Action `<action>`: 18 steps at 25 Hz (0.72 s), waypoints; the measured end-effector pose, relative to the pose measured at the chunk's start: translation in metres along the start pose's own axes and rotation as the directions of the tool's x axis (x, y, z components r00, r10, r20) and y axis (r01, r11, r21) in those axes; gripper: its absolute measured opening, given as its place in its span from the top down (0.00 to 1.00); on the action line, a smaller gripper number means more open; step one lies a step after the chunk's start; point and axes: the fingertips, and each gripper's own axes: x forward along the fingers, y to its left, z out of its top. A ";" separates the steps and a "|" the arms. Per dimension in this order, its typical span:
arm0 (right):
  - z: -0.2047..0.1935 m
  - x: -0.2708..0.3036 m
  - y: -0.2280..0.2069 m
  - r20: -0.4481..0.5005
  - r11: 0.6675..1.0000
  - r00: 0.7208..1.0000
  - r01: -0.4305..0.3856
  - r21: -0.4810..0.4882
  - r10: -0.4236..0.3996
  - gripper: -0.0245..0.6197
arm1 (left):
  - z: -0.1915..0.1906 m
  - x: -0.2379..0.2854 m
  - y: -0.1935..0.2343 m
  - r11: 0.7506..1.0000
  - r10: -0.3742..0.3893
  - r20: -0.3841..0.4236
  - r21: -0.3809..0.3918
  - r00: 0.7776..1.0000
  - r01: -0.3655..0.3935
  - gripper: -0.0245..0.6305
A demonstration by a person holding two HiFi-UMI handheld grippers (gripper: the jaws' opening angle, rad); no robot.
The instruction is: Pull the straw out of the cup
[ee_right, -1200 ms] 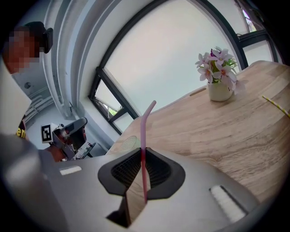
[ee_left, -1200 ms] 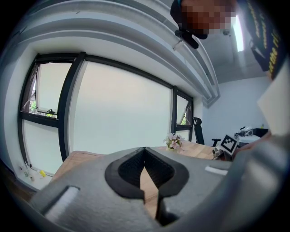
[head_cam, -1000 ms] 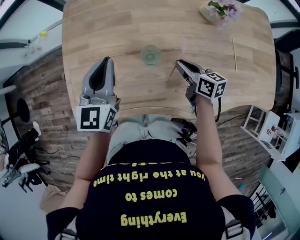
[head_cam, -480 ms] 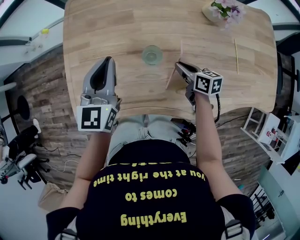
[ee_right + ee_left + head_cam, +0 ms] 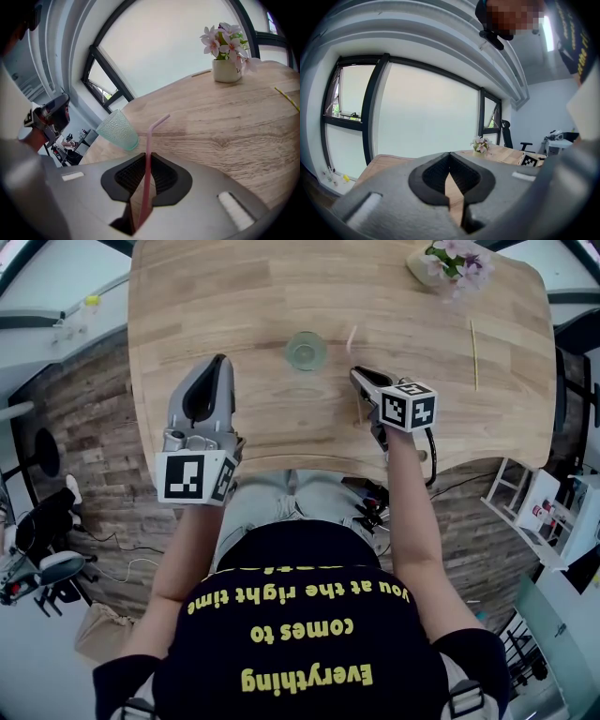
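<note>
A pale green textured cup [image 5: 305, 351] stands empty on the wooden table [image 5: 234, 296], and in the right gripper view the cup [image 5: 118, 130] is left of the jaws. My right gripper [image 5: 360, 375] is just right of the cup, tilted down at the table and shut on a thin pink straw [image 5: 149, 136]. The straw runs up between the pads, its bent tip free above them, clear of the cup. The left gripper [image 5: 218, 362] rests left of the cup, its jaws [image 5: 449, 155] shut with nothing between them.
A small pot of pink flowers [image 5: 450, 261] stands at the table's far right corner. A thin yellow stick [image 5: 474, 352] lies near the right edge. The table's near edge runs just under both hands.
The right gripper has sunk toward the table and tipped further down with the straw in it; the straw stands more upright. The left gripper has not moved.
</note>
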 end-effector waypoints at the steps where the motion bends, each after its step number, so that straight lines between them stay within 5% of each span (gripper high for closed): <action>1: -0.001 0.001 -0.001 -0.005 1.000 1.000 0.005 0.000 -0.005 0.90 | 0.000 0.000 0.000 1.000 0.000 -0.001 0.000 1.000 0.000 0.96; 18: -0.008 0.007 -0.002 -0.044 0.999 0.998 0.044 -0.005 -0.044 0.84 | -0.001 -0.003 -0.002 1.000 0.006 0.002 0.001 1.000 -0.006 0.96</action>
